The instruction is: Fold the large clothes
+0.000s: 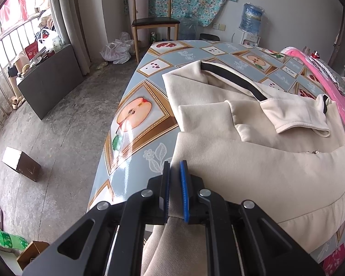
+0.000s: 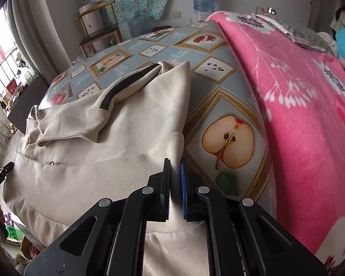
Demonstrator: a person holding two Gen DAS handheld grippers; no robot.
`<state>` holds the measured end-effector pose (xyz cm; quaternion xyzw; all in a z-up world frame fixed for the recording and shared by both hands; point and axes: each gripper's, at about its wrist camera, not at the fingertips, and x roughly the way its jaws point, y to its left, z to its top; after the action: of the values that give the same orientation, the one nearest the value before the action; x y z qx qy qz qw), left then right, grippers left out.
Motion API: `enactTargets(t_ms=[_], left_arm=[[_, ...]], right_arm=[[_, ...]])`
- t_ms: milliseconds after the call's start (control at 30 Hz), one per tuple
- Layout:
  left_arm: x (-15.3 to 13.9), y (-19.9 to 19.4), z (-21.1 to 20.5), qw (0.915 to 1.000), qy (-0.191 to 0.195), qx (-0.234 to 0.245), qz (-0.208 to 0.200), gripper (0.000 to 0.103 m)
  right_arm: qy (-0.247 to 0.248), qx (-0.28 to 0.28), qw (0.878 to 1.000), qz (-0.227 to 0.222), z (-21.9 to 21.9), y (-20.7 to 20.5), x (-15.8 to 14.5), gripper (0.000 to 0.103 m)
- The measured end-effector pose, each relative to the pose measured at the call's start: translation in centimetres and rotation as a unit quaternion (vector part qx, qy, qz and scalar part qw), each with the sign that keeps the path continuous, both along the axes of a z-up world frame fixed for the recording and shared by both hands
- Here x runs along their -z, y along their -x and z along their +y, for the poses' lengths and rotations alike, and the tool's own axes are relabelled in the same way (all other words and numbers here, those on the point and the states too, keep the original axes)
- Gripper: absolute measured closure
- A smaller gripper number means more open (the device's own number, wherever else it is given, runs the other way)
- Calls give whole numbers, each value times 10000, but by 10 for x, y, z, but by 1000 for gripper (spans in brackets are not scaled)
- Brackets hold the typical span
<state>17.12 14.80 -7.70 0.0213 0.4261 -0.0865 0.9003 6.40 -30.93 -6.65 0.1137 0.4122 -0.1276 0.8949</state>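
A large cream garment (image 1: 253, 161) with a black stripe (image 1: 232, 76) lies partly folded on the table (image 1: 135, 115), its sleeves laid over the body. My left gripper (image 1: 174, 168) is shut on the garment's near left corner at the hem. My right gripper (image 2: 175, 168) is shut on the garment (image 2: 103, 161) at its near right corner. The folded bottom edge hangs between the two grippers toward me. The left gripper also shows at the left edge of the right wrist view (image 2: 0, 177).
The table (image 2: 218, 69) wears a fruit-pattern cloth. A pink floral blanket (image 2: 299, 115) lies along its right side. A wooden chair (image 1: 154, 23), water bottles (image 1: 250, 18), plastic bags (image 1: 117, 50) and a small box (image 1: 20, 165) stand on the floor at left and behind.
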Motion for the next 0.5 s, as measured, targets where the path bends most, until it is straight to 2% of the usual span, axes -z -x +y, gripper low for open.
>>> enactTargets(t_ms=[500], left_arm=[[0, 0, 0, 10000, -4, 5, 0, 94]], right_arm=[[3, 18, 10000, 4, 0, 1, 0, 94]])
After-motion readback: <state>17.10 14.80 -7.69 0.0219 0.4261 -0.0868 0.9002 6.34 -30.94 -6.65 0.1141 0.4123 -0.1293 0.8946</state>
